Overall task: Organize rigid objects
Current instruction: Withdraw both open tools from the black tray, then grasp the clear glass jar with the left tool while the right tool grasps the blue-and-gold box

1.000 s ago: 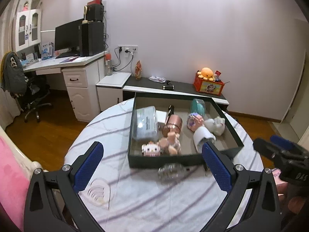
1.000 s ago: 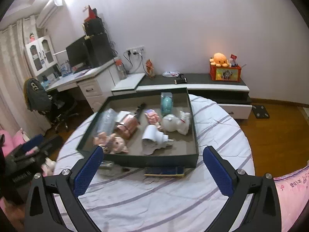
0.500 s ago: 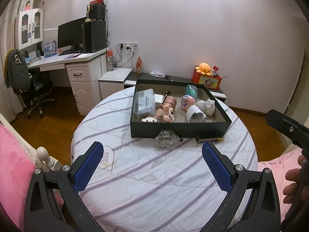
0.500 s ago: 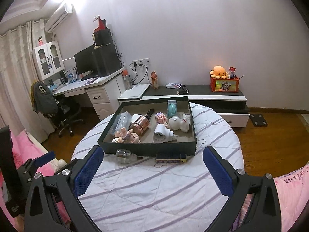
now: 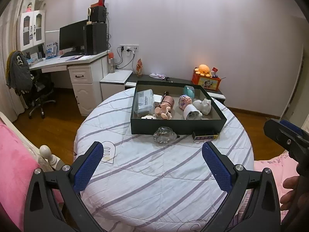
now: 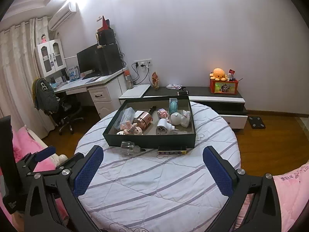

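A dark box (image 5: 179,125) (image 6: 152,140) sits at the far side of a round table with a striped cloth (image 5: 158,172) (image 6: 154,179). It holds several small items, among them a clear case (image 5: 144,102), a copper cylinder (image 5: 167,101) and a white cup (image 5: 190,112). A clear glass bottle (image 5: 164,134) (image 6: 128,147) and a small dark flat box (image 5: 204,135) (image 6: 171,150) lie on the cloth just in front of it. My left gripper (image 5: 154,166) and right gripper (image 6: 154,169) are both open, empty and held back near the table's front edge.
A white desk (image 5: 63,61) with a monitor and an office chair (image 5: 36,94) stand at the left. A low cabinet (image 6: 214,98) with an orange plush runs along the back wall. Pink bedding (image 5: 13,164) flanks the table on both sides.
Both grippers have drawn back and up from the box. The table and room show more fully. Both stay open and empty.
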Tool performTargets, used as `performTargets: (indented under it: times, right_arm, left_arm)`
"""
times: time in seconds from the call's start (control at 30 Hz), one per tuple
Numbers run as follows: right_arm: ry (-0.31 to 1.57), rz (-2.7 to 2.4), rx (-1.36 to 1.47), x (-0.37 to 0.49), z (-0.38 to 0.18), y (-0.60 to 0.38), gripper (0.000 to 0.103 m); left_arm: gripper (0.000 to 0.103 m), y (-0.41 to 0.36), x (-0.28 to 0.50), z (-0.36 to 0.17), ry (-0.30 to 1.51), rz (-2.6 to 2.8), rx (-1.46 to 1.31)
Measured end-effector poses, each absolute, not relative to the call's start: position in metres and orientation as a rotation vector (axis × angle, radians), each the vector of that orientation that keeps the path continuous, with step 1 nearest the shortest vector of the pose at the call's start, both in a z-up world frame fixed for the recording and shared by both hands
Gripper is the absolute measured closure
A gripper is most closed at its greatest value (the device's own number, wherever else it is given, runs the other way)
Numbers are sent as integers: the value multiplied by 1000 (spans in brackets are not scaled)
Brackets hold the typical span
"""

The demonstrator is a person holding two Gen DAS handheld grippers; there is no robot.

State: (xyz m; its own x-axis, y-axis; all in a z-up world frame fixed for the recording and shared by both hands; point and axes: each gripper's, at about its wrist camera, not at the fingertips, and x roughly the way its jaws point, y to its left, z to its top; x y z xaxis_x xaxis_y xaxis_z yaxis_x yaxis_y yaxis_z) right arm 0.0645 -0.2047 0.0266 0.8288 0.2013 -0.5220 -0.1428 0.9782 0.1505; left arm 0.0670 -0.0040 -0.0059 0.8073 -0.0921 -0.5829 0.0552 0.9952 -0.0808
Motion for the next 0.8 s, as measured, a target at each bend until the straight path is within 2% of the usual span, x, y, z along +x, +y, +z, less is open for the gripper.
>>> performTargets:
  times: [0.3, 0.8]
  right_arm:
    - [628, 137, 106, 79, 11, -218, 0]
    - [873, 74, 76, 167, -77, -225, 0]
  left_arm:
    - [0, -7, 85, -27, 693, -85, -58]
    - [0, -22, 172, -92, 862, -117, -75]
